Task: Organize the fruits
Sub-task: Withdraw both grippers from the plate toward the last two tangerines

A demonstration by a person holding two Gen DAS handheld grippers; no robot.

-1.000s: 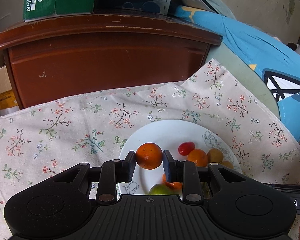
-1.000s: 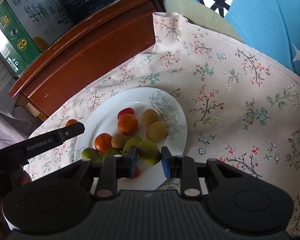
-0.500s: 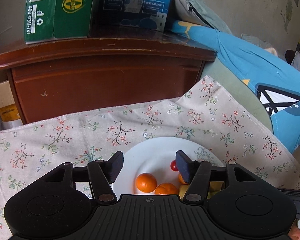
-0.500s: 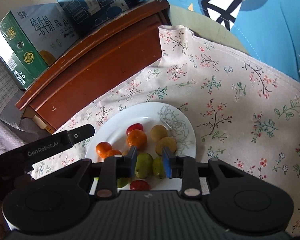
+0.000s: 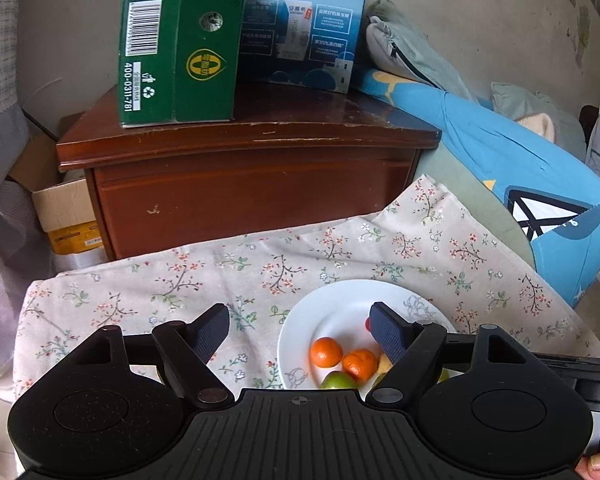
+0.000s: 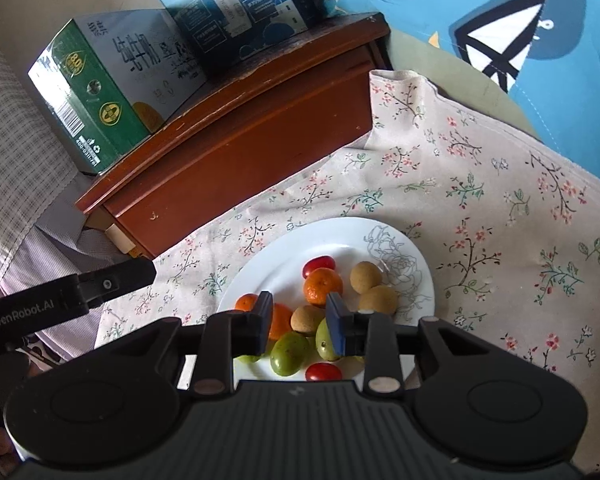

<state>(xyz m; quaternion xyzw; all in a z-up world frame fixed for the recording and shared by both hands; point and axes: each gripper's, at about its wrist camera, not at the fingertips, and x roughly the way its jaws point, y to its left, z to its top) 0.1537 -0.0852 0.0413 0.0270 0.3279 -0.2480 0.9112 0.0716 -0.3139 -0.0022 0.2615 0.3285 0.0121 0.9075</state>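
Left claw [image 5: 300,330] released, jaws just been opening wide, nothing between them; it hangs over the near-left edge of the white plate [image 6: 342,236]. The orange mandarin [image 5: 326,352] lies on the plate beside a second one. Right claw [image 6: 300,322] narrowly apart above the green fruits [image 6: 290,353] at the plate's near side, gripping nothing.
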